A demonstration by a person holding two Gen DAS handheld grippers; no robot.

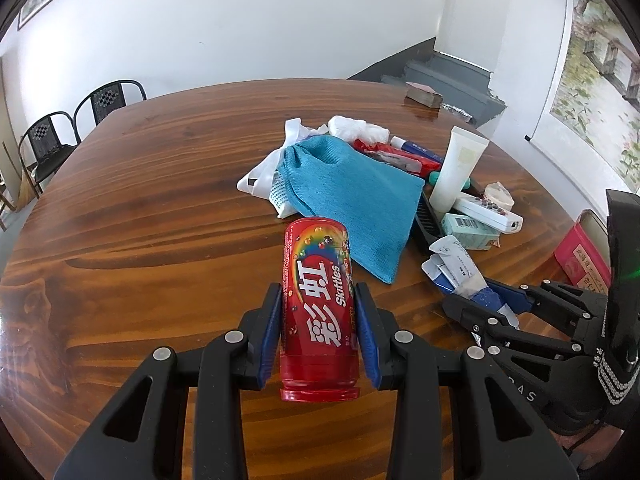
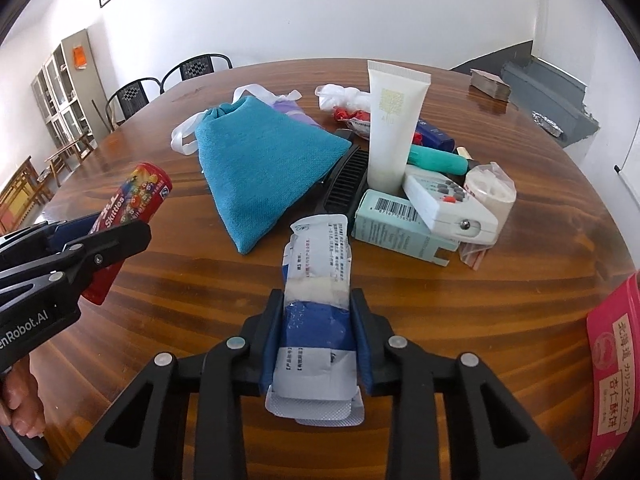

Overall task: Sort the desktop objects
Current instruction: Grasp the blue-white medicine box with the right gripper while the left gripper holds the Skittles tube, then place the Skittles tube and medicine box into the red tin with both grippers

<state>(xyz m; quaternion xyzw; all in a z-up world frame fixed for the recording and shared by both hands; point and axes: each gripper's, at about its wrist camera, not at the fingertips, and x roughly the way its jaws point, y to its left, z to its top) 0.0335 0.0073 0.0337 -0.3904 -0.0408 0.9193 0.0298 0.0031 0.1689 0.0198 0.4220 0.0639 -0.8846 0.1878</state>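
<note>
Left gripper (image 1: 318, 328): clamped on the red Skittles tube (image 1: 318, 304), blue pads pressing both sides near the capped end, and it looks clear of the wooden table (image 1: 140, 208).
Right gripper (image 2: 316, 336): closed on the blister-pack box (image 2: 316, 300), a crushed white-and-blue medicine carton with foil strips poking out at the near end; pads squeeze its blue middle.
Tube axis: runs straight out along the left fingers, far end aimed at the blue cloth pouch (image 1: 352, 204).
Box axis: also lies along the right fingers, free end pointing at the heap ahead.
Heap: pouch, white tube of cream (image 2: 394, 128), black comb (image 2: 346, 184), mint-green carton (image 2: 396, 224), white remote (image 2: 448, 208), all bunched and touching in the table's middle.
Pink tin (image 2: 616, 364): sits at the right edge, just beside the right gripper, well apart from the left one.
Key relation: both loads are already in hand, side by side, heap directly ahead of each. If the tin is a sorting spot, the right hand is plainly nearer; the left hand has open table to its left.
Risk: the box is soft and already dented, so it could fold or shed a blister strip.
</note>
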